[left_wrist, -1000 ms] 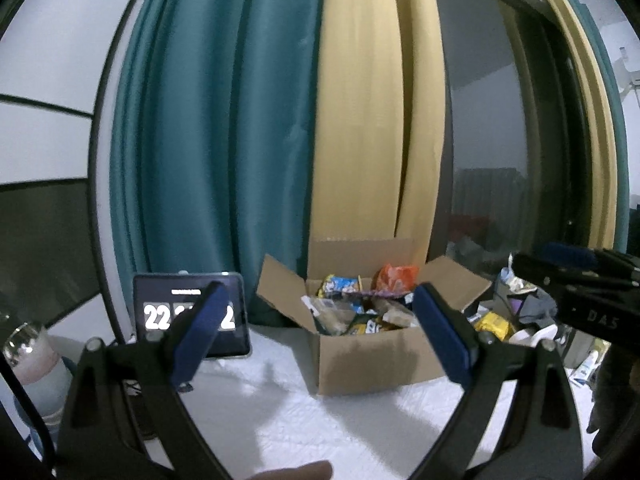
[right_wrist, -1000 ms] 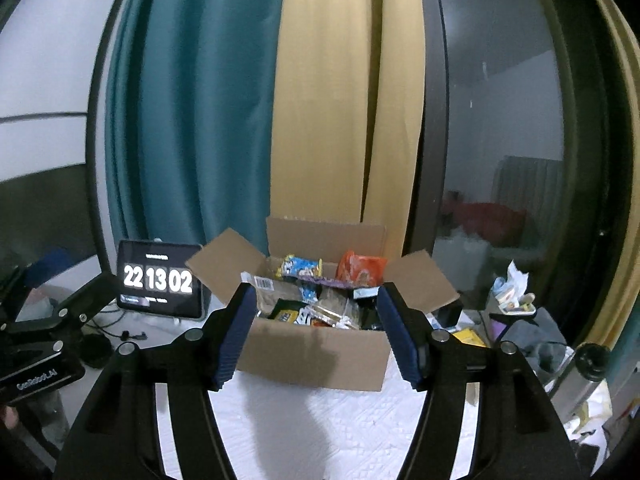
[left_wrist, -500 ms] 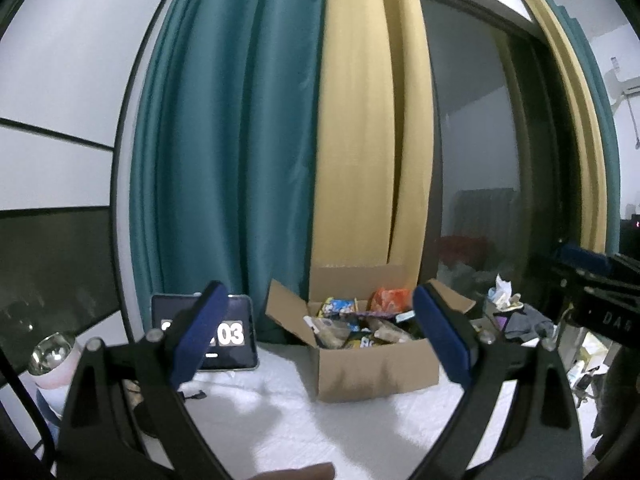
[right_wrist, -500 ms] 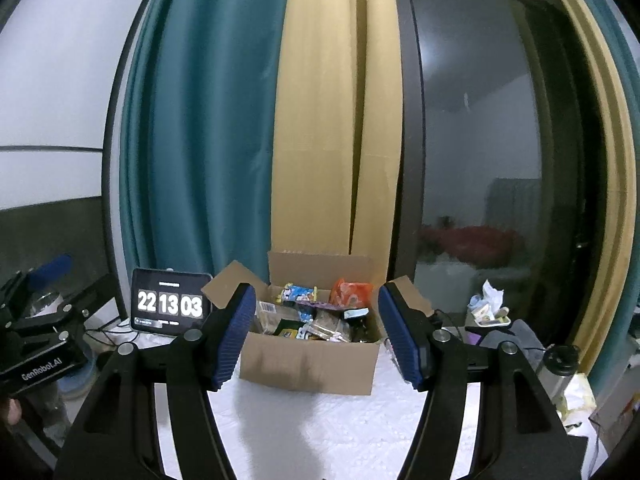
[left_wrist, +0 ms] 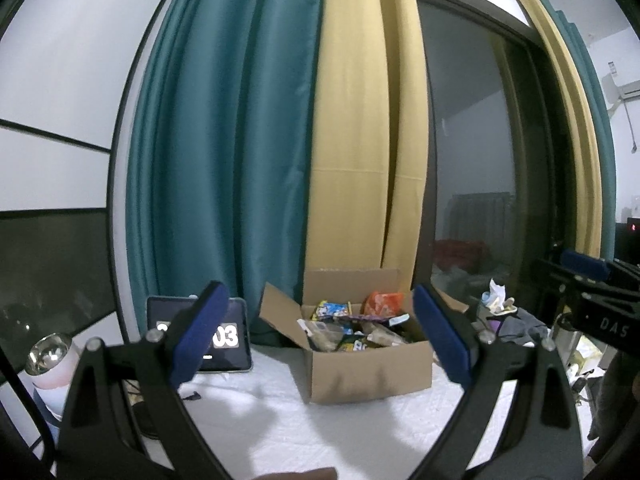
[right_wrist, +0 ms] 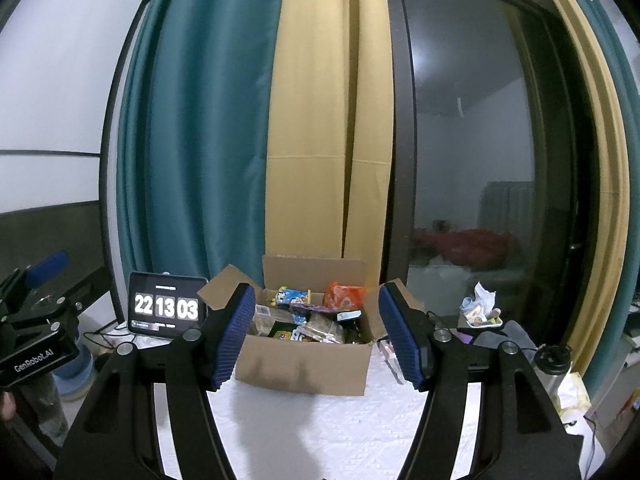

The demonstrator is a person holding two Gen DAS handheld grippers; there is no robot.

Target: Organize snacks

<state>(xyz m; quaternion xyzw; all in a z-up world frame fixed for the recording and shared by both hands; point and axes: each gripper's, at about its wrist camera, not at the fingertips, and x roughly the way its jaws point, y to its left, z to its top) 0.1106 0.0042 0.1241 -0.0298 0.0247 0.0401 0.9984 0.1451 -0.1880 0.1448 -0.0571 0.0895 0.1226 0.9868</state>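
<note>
Grippers, two, both yours. Left gripper (left_wrist: 320, 336): jaws spread wide, nothing between the pads. Right gripper (right_wrist: 318, 334): jaws apart, narrower, nothing held. Both hang short of the box (right_wrist: 304, 364), well clear of it.

Box: cardboard, flaps open, on the white tabletop (right_wrist: 320, 432), in front of the curtains (left_wrist: 280, 160). Snacks (right_wrist: 316, 316): mixed packets heaped inside, up to the rim; the orange bag (right_wrist: 344, 294) stands highest.

Clock (right_wrist: 166, 307): propped just left of the box.

Risks, as you judge them:
- Your jaw catches a raised flap and drags the light box.
- You pinch two overlapping packets and spill one.
- You crush crisp contents by clenching hard.
- Your left gripper knocks the clock.
</note>
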